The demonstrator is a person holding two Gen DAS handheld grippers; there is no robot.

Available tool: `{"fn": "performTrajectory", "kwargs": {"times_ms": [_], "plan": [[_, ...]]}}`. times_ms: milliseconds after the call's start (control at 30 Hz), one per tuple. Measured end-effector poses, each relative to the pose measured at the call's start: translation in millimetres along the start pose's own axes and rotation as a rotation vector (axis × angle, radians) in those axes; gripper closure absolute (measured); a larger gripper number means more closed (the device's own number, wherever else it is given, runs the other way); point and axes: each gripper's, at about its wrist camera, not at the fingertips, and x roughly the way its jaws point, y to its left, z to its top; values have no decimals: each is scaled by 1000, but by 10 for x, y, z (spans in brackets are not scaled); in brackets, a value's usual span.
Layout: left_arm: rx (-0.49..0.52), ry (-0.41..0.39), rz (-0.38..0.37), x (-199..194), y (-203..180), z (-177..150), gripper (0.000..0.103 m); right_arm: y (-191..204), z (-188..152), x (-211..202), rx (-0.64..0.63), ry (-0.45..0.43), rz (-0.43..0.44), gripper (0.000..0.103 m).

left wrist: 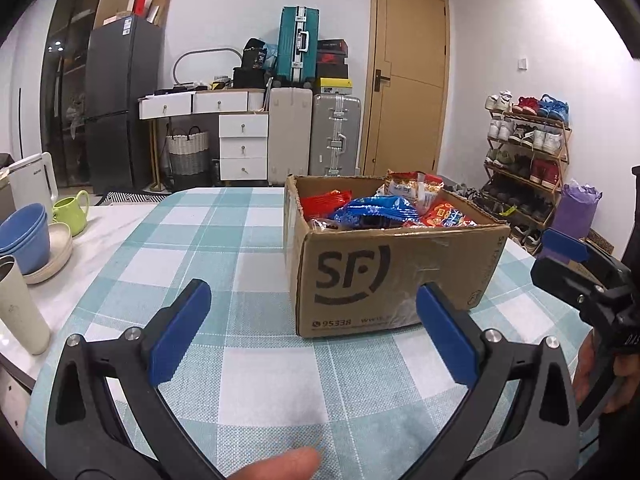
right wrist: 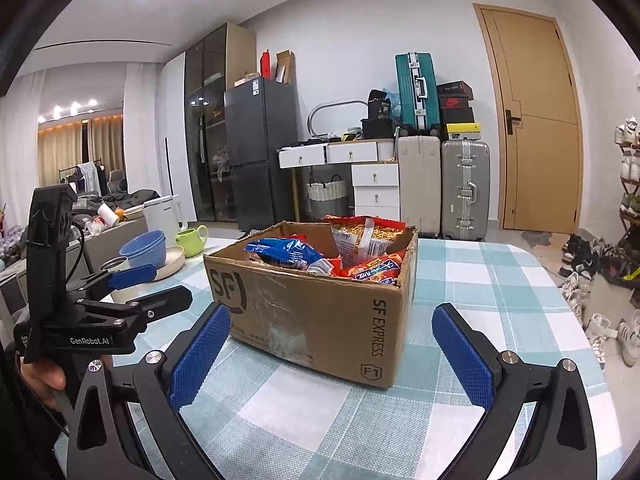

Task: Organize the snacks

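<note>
An open cardboard box (left wrist: 384, 276) marked SF stands on the checked tablecloth and holds several snack packets: a blue packet (left wrist: 376, 210), red packets (left wrist: 324, 202) and a clear noodle-snack bag (left wrist: 416, 188). The box shows in the right wrist view (right wrist: 320, 312) too, with the blue packet (right wrist: 284, 252) and the noodle bag (right wrist: 364, 236). My left gripper (left wrist: 312, 332) is open and empty, just in front of the box. My right gripper (right wrist: 332, 356) is open and empty, in front of the box's corner. Each gripper shows in the other's view, left (right wrist: 132, 280) and right (left wrist: 560, 252).
Blue bowls (left wrist: 24, 236) on a plate, a green mug (left wrist: 72, 212), a beige tumbler (left wrist: 20, 304) and a white kettle (left wrist: 32, 176) stand at the table's left. Suitcases, drawers, a fridge and a shoe rack (left wrist: 528, 152) line the room behind.
</note>
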Motion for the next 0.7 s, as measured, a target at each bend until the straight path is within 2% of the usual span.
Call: {"fn": "performTrajectory", "kwargs": {"times_ms": [700], "plan": [[6, -1, 8, 6, -15, -10, 1, 35, -51, 28, -18, 2, 1, 1]]}}
